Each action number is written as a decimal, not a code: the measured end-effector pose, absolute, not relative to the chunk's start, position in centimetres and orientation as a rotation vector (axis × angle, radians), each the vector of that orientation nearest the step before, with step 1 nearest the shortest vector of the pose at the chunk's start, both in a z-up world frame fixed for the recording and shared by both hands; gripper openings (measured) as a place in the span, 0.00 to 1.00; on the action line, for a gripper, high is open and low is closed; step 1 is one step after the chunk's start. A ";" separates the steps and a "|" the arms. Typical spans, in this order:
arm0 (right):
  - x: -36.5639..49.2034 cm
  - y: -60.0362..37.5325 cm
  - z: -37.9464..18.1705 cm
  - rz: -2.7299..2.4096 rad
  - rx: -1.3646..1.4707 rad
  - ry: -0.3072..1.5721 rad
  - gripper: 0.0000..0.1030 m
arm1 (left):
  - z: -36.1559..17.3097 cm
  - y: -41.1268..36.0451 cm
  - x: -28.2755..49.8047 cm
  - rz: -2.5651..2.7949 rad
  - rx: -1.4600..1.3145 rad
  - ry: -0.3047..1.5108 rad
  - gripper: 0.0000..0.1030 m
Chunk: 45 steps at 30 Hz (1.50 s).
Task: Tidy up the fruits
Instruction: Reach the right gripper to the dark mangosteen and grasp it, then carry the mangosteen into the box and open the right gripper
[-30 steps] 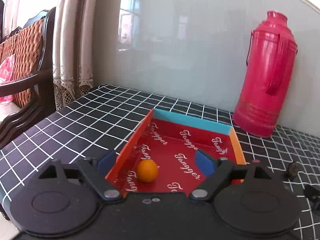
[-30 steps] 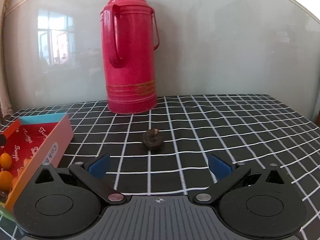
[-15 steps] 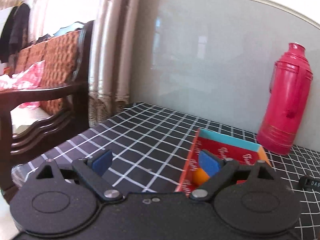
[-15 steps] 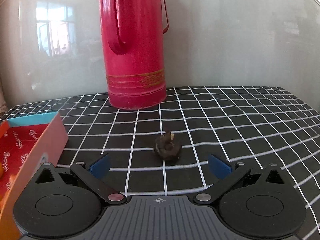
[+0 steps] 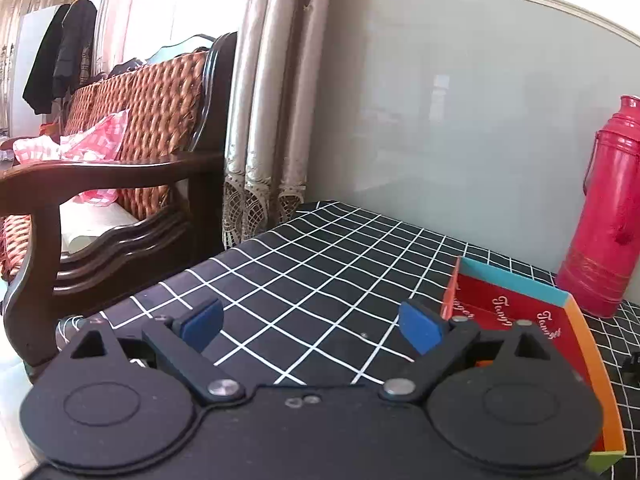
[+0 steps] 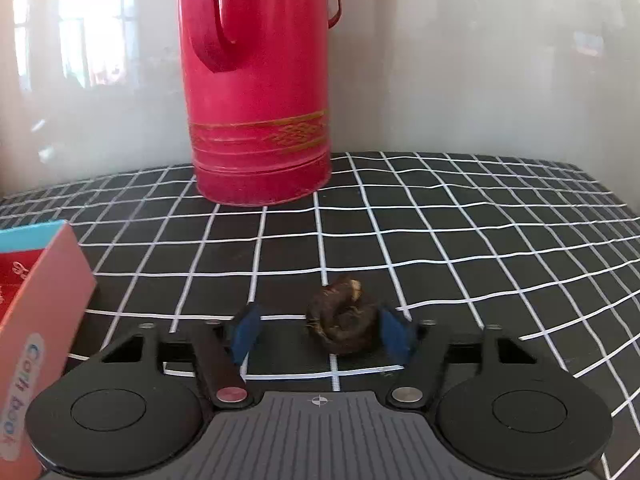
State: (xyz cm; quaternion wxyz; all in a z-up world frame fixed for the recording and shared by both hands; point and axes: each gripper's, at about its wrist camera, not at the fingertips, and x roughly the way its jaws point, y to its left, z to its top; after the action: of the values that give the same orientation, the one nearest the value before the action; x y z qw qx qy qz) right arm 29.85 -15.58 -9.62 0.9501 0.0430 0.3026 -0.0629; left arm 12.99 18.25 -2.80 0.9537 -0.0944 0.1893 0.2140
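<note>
The right gripper (image 6: 320,334) has advanced until its parted fingers bracket the dark fruit (image 6: 343,326), seemingly touching only the right pad, nothing yet clamped. The left gripper (image 5: 310,326), open and empty, has swung away from the red box (image 5: 576,312), so a pickup looks next.

I read a white script word, seemingly "Tangger", repeated on the shallow cardboard box's red floor (image 5: 516,312); its pink outer wall (image 6: 24,384) carries an oval label, "Corn book".
</note>
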 end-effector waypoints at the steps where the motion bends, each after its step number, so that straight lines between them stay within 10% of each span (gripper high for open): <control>1: 29.8 -15.6 -9.6 -0.119 0.093 0.615 0.38 | -2.8 18.3 13.0 0.435 -0.196 0.386 0.86; 31: 20.8 -2.6 -5.9 0.539 0.018 0.448 0.38 | -3.0 19.1 11.9 0.478 -0.159 0.388 0.87; 35: 20.3 -1.9 -6.0 0.529 -0.013 0.436 0.69 | -3.0 19.2 12.1 0.468 -0.156 0.393 0.87; 45: 15.5 -6.5 -3.2 0.329 0.060 0.467 1.00 | -1.1 15.1 10.8 0.296 -0.110 0.386 0.90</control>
State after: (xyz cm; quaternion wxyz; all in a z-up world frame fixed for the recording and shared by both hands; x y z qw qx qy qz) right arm 15.48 -6.54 -3.25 0.9590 0.0295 0.2303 0.1623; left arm 10.82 15.10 -1.13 0.9691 -0.0543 0.1908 0.1465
